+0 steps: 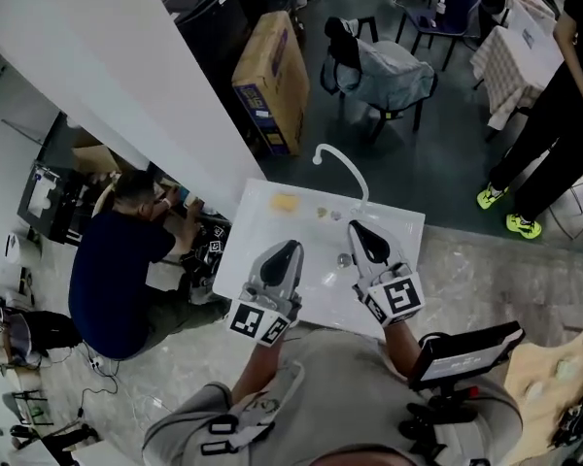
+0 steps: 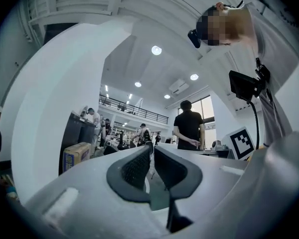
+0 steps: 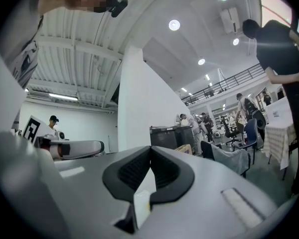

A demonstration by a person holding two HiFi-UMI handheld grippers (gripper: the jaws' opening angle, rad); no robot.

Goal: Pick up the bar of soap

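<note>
Plainly, the soap [image 1: 285, 202] (seemingly a yellow bar) lies on the sink [image 1: 257, 223], far side; the left gripper [image 1: 290, 247], barely parted and empty, should be widened first; the right gripper [image 1: 359, 227] is closed, empty.

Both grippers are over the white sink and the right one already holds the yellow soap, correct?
No. The left gripper and right gripper are over the white sink, but the yellow soap lies free on the sink's far ledge, left of the faucet, as the head view shows. The right gripper view shows its jaws together on nothing.
</note>
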